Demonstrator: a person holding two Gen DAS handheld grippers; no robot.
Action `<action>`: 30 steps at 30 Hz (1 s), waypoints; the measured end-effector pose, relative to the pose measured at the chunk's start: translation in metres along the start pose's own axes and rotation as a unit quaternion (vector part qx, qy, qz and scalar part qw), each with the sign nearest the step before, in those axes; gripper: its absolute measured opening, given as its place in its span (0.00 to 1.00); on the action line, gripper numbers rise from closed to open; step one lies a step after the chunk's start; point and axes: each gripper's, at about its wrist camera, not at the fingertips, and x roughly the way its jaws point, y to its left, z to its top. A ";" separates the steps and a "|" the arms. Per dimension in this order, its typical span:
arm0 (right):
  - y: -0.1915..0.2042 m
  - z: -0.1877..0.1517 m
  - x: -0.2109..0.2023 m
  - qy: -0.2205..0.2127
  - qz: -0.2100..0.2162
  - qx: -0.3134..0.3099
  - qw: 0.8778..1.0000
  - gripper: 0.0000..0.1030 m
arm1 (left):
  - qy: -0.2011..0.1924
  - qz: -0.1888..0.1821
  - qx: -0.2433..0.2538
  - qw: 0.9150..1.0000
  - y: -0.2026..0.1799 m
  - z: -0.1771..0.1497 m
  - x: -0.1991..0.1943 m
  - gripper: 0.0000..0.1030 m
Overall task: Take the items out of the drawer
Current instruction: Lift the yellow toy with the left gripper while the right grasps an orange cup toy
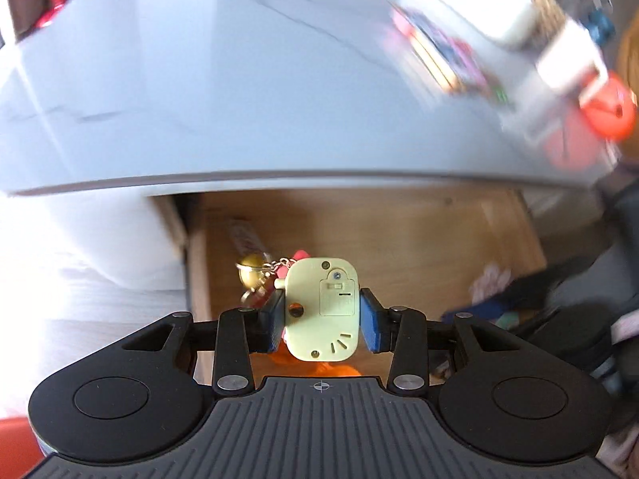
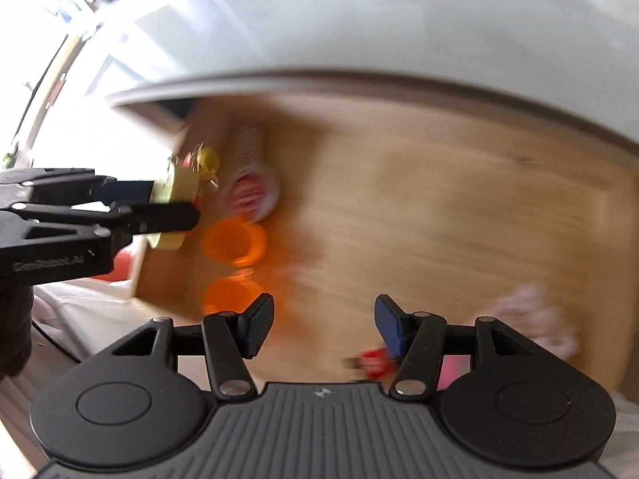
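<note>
Left hand-held gripper [image 1: 322,315]: lower centre of its own view, jaws partly closed, blue pads pressing both sides of a pale yellow toy [image 1: 321,309]. The toy shows a battery hatch, screws and a short chain [image 1: 275,265] leading to a gold bell [image 1: 251,273]. It is held above the drawer [image 1: 399,231], clear of the wooden floor. In the right wrist view the same gripper enters from the left edge, the toy at its tip in the middle left of the frame.

Right hand-held gripper [image 2: 324,325]: lower centre of its view, jaws about half apart, nothing between the pads; it hangs over the drawer floor.

Drawer: light wood, open, lying below the edge of a white marbled desk [image 1: 199,80] that fills the upper half of both views.

Contents, right wrist view, blurred:
- two orange round pieces [image 2: 235,239], left of centre, one above the other
- a white and red tube [image 2: 251,175], just above them
- a small red item [image 2: 373,361], beside the right pad
- a pale pink item [image 2: 531,315], lower right

On the desk, left wrist view, upper right: blurred colourful items, one orange-red [image 1: 607,105]; kinds cannot be told.
</note>
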 end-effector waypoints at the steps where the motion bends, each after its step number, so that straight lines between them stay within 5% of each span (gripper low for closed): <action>1: 0.011 0.003 0.006 0.007 -0.003 0.000 1.000 0.54 | -0.010 -0.004 -0.010 1.000 0.005 -0.001 -0.005 0.41; 9: 0.065 0.030 0.044 0.031 -0.059 -0.018 0.998 0.55 | -0.032 -0.038 -0.047 0.998 0.039 -0.010 -0.030 0.41; 16: 0.062 0.034 0.063 0.071 -0.059 0.032 0.995 0.54 | -0.039 -0.044 -0.071 0.996 0.059 -0.022 -0.038 0.41; 22: 0.065 0.035 0.082 0.114 -0.068 0.016 0.991 0.54 | -0.033 -0.044 -0.081 0.995 0.068 -0.031 -0.039 0.41; 30: 0.057 0.037 0.096 0.157 -0.061 0.038 0.985 0.33 | -0.031 -0.054 -0.075 0.995 0.065 -0.030 -0.038 0.41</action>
